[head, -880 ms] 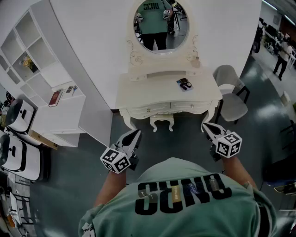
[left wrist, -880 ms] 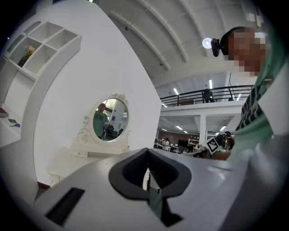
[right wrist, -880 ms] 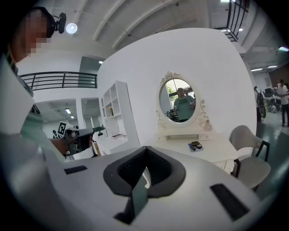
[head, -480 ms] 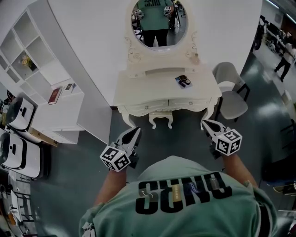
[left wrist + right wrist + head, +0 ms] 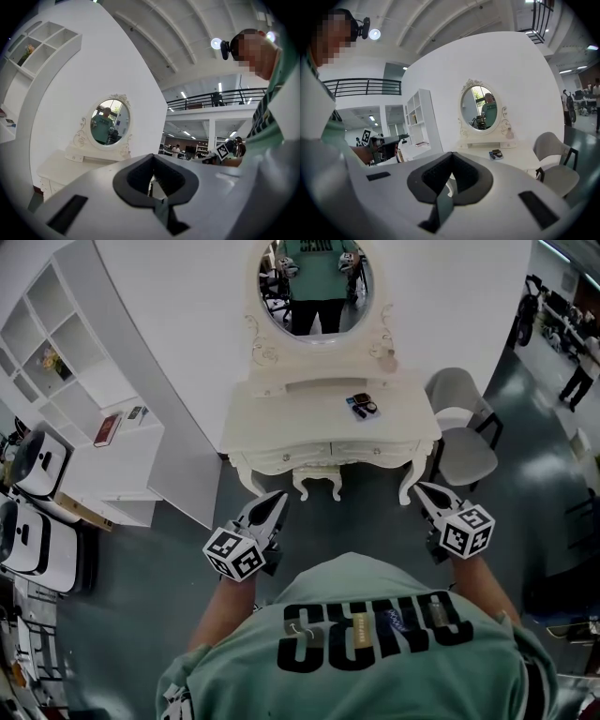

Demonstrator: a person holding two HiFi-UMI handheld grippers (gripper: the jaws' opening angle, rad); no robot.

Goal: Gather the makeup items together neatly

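Observation:
A small cluster of dark makeup items (image 5: 361,406) lies on the top of the white dressing table (image 5: 281,423), towards its right side; it also shows in the right gripper view as makeup items (image 5: 496,154). A small bottle (image 5: 386,362) stands by the mirror's foot. Both grippers hang over the grey floor, well short of the table. My left gripper (image 5: 275,503) (image 5: 151,157) is shut with nothing in it. My right gripper (image 5: 422,491) (image 5: 451,154) is shut and empty too.
An oval mirror (image 5: 317,287) tops the table. A grey chair (image 5: 464,427) stands at the table's right end. A white shelf unit (image 5: 84,362) with a red book fills the left, with white machines (image 5: 28,521) below it. A person (image 5: 581,367) walks at far right.
The view has drifted, so the table sits a little further left and up in the picture. Both grippers stay shut in front of my body, raised slightly.

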